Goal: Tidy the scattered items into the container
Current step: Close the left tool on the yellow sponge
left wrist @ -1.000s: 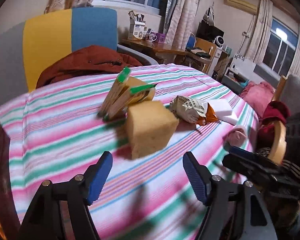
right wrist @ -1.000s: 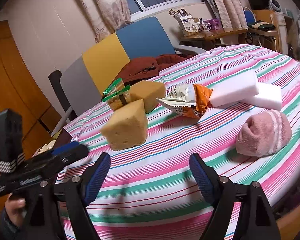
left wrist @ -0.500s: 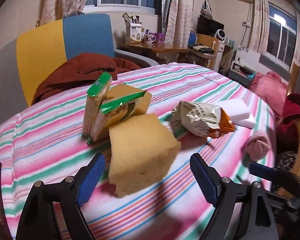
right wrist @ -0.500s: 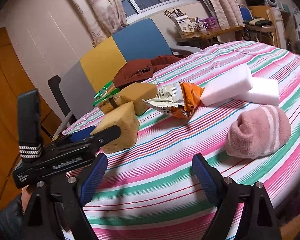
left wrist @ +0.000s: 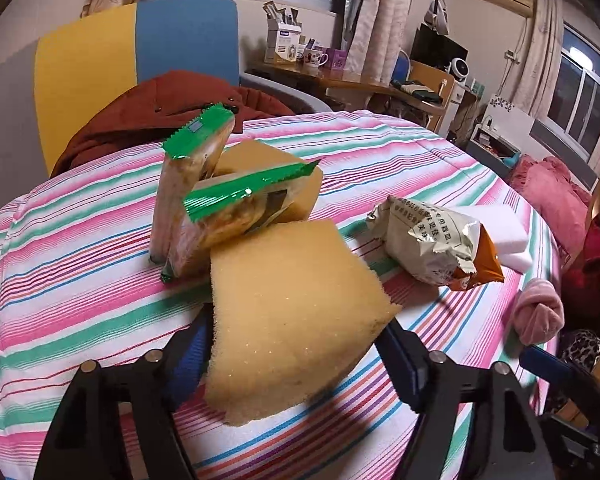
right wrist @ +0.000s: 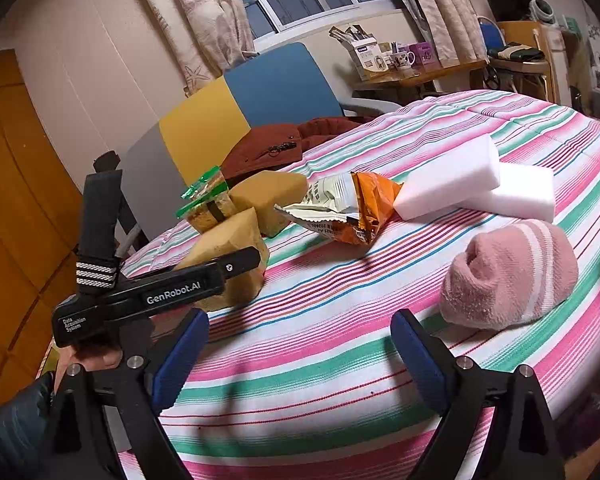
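My left hand-held gripper (left wrist: 296, 364) sat low over the striped tabletop (left wrist: 60, 280) with its blue pads on either side of the nearer yellow sponge (left wrist: 292, 320). The left pad looked pressed to the sponge's edge and the right pad was at its far corner, but I could not tell whether the jaws had truly clamped it; the sponge rested on the cloth. Just behind it, two green-topped snack packets (left wrist: 212, 208) leaned upright against a second yellow sponge (left wrist: 276, 176). To the right lay a crumpled cream-and-orange snack bag (left wrist: 432, 248), with white foam blocks (left wrist: 504, 236) beyond it and a rolled pink sock (left wrist: 540, 312) near the table's edge.

My right hand-held gripper (right wrist: 300, 356) hung above the near side of the tabletop (right wrist: 300, 392) with its jaws spread wide and nothing between them. The pink sock (right wrist: 508, 276) lay just ahead of its right finger, not touching it. Two white foam blocks (right wrist: 472, 184) lay overlapping behind the sock, and the snack bag (right wrist: 340, 212) lay to their left. On the far left my other tool reached over the sponge (right wrist: 228, 260). No container showed in either view.
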The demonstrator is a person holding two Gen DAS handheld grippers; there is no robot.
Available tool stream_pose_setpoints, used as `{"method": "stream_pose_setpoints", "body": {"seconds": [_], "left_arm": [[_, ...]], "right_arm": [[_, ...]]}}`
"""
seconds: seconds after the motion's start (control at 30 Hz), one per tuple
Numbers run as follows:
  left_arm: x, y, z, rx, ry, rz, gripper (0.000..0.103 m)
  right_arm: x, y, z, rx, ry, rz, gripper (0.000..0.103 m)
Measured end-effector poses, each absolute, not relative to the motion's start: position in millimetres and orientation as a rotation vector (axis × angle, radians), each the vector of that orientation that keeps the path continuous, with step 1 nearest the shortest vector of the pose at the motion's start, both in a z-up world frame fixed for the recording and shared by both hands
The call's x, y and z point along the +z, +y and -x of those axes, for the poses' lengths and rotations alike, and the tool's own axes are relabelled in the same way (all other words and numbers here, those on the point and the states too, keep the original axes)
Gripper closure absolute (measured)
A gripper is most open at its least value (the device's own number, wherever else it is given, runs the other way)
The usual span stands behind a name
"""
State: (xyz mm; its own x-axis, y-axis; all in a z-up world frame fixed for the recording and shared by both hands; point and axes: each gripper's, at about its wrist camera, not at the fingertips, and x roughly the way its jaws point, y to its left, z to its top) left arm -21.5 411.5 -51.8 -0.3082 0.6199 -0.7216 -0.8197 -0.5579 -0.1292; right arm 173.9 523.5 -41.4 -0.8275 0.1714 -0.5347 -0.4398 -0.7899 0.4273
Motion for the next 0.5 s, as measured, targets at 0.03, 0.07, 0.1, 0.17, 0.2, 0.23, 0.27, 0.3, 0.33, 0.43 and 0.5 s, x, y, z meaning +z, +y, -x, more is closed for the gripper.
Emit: {"method": "stream_pose_setpoints", "body": {"seconds": [0.03, 0.07, 0.1, 0.17, 0.2, 0.23, 0.27, 0.3, 0.33, 0.43, 0.5], "left_arm": [[-51, 411, 20, 1.968, 0.335, 0.927, 0.029], [-51, 409, 19, 1.966, 0.340, 0.919, 0.029], [-50, 407, 18, 1.964, 0.346, 0.917, 0.029], [-49, 400, 16, 1.965, 0.354, 0.914, 0.030], [-48, 396, 16, 1.968, 0.355, 0.912, 0.030], [-49, 390, 15, 1.972, 0.363, 0.913, 0.030], [-49, 384, 14, 1.971, 0.365, 0.914, 0.030], [-48, 377, 12, 1.974, 0.362, 0.903, 0.030], [-47, 371, 11, 1.983, 0.369, 0.898, 0.030], [-48, 346, 4, 1.994, 0.368, 0.889, 0.030], [-48, 335, -1, 2.013, 0.377, 0.872, 0.030]], "right_arm": [[-41, 524, -172, 2.602, 0.784, 0.689, 0.010], [-39, 525, -169, 2.601, 0.772, 0.688, 0.010], [-38, 526, -167, 2.601, 0.761, 0.683, 0.010], [-30, 527, -161, 2.604, 0.721, 0.663, 0.010], [-27, 528, -158, 2.605, 0.703, 0.650, 0.010], [-24, 529, -156, 2.604, 0.683, 0.634, 0.010], [-21, 530, -151, 2.595, 0.655, 0.617, 0.010], [-18, 532, -148, 2.587, 0.643, 0.609, 0.010], [-16, 536, -143, 2.577, 0.641, 0.602, 0.010], [-12, 546, -128, 2.554, 0.649, 0.586, 0.009], [-11, 552, -116, 2.526, 0.641, 0.582, 0.006]]}}
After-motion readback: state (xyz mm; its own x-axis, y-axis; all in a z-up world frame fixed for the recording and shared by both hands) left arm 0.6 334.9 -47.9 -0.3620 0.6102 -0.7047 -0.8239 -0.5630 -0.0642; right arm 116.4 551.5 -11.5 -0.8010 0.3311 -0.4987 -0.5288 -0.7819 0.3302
